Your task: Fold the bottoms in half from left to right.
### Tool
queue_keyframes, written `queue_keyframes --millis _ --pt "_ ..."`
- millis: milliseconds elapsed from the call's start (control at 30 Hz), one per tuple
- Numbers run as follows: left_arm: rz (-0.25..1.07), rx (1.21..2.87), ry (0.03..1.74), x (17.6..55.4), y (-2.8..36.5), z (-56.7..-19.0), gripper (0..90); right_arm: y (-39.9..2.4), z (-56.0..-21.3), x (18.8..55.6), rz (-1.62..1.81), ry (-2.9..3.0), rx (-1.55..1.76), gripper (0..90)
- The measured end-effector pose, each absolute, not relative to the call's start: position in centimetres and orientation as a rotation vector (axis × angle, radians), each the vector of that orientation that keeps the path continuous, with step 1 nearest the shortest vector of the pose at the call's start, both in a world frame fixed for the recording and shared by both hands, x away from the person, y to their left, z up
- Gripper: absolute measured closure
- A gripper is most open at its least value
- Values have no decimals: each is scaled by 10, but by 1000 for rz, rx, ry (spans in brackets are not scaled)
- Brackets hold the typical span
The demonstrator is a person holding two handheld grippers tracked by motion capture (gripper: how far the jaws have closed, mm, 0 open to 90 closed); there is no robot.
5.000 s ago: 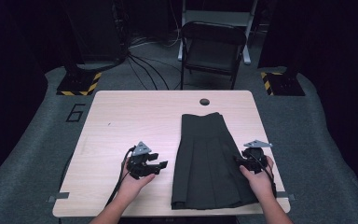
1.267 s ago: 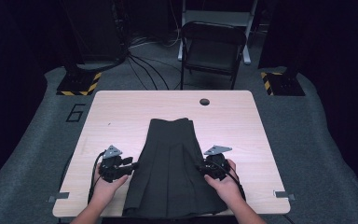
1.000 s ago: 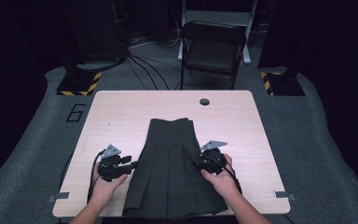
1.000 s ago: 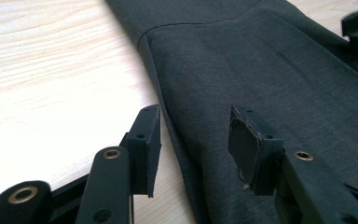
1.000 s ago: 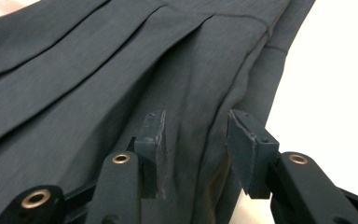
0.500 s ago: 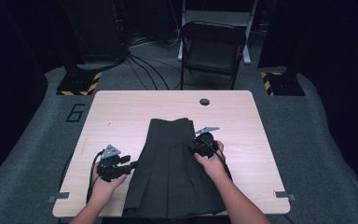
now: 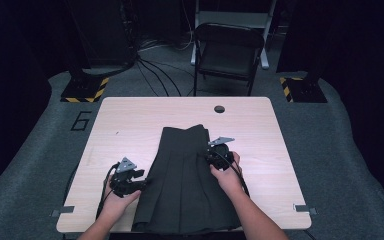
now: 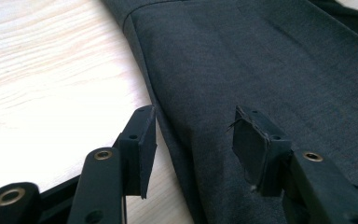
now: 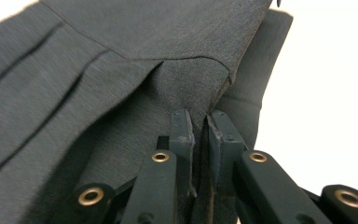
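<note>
The dark grey pleated fabric skirt (image 7: 187,185) lies flat on the pale wooden table (image 7: 130,120), hem at the near edge. Beside its left edge, the left gripper (image 8: 193,140) has just been opening; its jaws straddle that edge without pressing. Farther up, the right gripper (image 9: 199,126) has just been closing and pinches the skirt's right edge. Folding seems underway; next, lift that edge across evenly.
</note>
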State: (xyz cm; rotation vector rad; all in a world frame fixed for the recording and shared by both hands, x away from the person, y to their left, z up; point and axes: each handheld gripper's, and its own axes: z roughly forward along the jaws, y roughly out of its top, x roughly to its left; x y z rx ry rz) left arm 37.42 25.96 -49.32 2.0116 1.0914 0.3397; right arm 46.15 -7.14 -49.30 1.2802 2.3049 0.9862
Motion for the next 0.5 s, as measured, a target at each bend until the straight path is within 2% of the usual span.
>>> queue_keyframes --millis 67,133,233,333,400,500 --pt "336 2005 1092 375 259 -493 491 -72 -497 462 982 2306 1301 795" --pt "328 2001 1099 379 259 -494 486 -74 -501 463 966 2312 1332 735" --pt "329 2000 1103 384 258 -492 483 -75 -506 465 912 2303 1334 595" --pt "338 1998 1086 388 258 -488 469 -78 -508 465 933 2290 1365 547" --pt "332 2004 1082 389 258 -487 452 -79 -510 466 943 2294 1376 536" --pt "323 1989 1047 394 257 -487 447 -80 -511 468 965 2317 1367 572"
